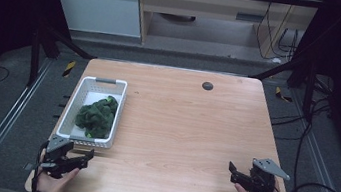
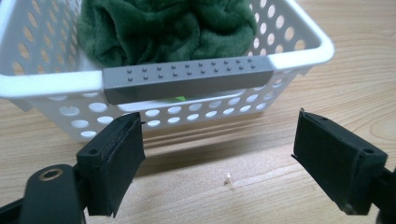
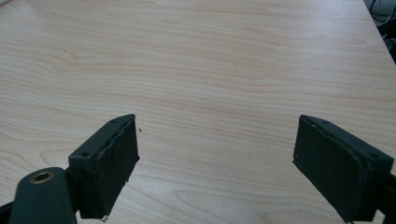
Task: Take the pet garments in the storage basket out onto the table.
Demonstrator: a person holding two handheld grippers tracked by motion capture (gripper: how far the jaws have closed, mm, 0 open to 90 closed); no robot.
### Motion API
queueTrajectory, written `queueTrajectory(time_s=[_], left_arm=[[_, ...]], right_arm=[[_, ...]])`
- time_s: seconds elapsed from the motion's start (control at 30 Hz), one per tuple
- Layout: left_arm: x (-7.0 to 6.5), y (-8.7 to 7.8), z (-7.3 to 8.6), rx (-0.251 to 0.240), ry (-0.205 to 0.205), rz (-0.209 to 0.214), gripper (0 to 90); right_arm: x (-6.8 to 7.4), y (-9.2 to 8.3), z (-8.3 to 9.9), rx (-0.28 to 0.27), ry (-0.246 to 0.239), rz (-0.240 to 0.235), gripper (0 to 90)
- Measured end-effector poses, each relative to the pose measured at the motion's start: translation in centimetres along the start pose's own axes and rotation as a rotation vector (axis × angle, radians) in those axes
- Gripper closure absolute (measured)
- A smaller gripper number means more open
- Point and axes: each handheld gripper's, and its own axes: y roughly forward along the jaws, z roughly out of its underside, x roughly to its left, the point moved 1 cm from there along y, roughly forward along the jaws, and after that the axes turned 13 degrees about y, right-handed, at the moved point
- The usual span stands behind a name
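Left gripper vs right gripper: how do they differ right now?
The left gripper sits at the table's near left corner, right by the white basket; the right gripper sits at the near right, far from it. The left gripper faces the basket's grey handle and the green cloth inside; the right gripper faces bare wood. Shared: both have jaws wide open, holding nothing, each in a hand.

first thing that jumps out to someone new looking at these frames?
The white perforated basket at the table's left side, stuffed with a dark green plush cloth; the rest of the wooden table is bare apart from a small dark disc near the far edge. Next, the left gripper sits open just short of the basket's grey handle, while the right gripper, also open, rests over bare wood at the near right corner.
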Motion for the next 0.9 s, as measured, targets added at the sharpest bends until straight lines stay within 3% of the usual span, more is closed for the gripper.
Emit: queueTrajectory(time_s=[0.33,0.9], left_arm=[[0.4,-1.3,-0.5,-0.045,-0.025,-0.017,16.4],[1.0,-2.6,-1.6,-0.106,-0.033,-0.040,18.4]], right_arm=[[-0.3,0.4,0.2,-0.018,-0.047,0.021,16.2],[-0.3,0.5,0.3,-0.010,-0.054,0.016,16.5]])
